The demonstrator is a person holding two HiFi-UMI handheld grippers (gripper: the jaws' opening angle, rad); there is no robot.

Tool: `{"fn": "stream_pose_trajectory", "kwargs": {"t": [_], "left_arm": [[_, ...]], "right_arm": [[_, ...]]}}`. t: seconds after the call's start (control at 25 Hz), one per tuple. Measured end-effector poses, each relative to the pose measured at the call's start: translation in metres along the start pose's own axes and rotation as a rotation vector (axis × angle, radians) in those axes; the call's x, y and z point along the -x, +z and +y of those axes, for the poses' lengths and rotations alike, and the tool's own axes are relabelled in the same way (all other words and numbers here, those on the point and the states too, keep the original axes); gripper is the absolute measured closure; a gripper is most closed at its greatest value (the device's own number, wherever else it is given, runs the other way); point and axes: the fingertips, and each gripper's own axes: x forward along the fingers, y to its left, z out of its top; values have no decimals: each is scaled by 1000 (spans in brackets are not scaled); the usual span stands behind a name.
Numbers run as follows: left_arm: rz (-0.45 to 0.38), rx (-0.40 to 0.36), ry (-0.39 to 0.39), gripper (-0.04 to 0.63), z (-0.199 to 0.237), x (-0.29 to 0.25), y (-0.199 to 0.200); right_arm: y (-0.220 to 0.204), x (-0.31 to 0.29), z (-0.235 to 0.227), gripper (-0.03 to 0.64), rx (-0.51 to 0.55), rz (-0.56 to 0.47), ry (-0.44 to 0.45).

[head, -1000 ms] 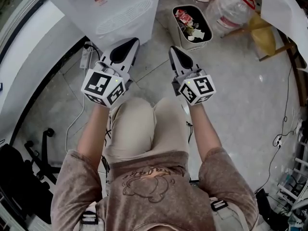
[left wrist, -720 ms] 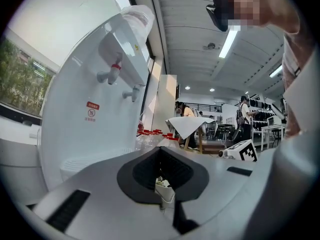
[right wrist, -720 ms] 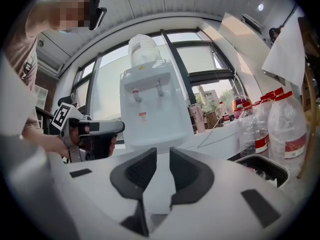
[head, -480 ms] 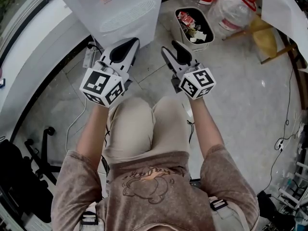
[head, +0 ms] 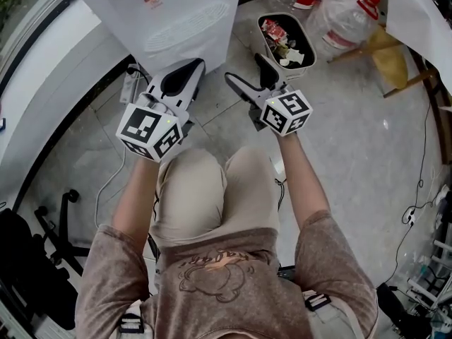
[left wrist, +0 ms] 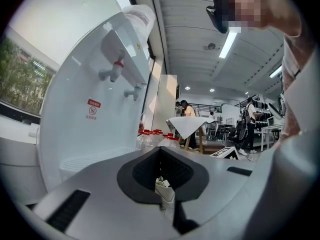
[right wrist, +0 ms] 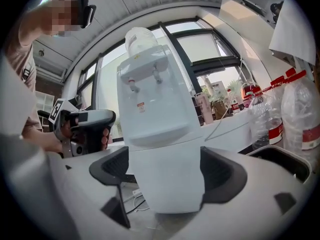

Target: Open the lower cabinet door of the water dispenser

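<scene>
The white water dispenser [head: 176, 16] stands at the top of the head view, and its lower cabinet front [right wrist: 167, 179] fills the middle of the right gripper view. My right gripper [head: 246, 69] points level at that cabinet from a short way off. Its jaws have just been opening and stand wide, with nothing between them. The left gripper [head: 180, 76] hovers beside it, jaws shut and holding nothing, just short of the dispenser's base. The left gripper view shows the dispenser's taps and side [left wrist: 95, 109] off to the left.
A bin with rubbish [head: 286, 37] sits on the floor right of the dispenser, with large water bottles [head: 339, 9] and a wooden stool [head: 395, 55] beyond it. A power strip [head: 129, 83] and cable lie left of the dispenser. My knees are directly below the grippers.
The right gripper's jaws went from shut to wide open, and it shifted left and forward toward the dispenser. The left gripper stayed where it was.
</scene>
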Motion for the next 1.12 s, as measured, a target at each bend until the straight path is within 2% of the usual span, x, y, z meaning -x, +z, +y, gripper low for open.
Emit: {"fn": "stream_pose_trajectory", "kwargs": {"t": [0.28,0.56,0.96,1.12], "left_arm": [[11,9,11,583,12,-6,-6],[38,8,-15,583,20,-15,-14],[74,8,-62,583,28,-27,-31],[90,3,-68,583,31,-31,-35]], "right_arm": [[-9,-39,-38,155,-18,23,31],[-28,-84,-74,153,10,79,56],[-44,-135,-104,152,55,127,110],[-51,-147,-105,152,63,159,161]]}}
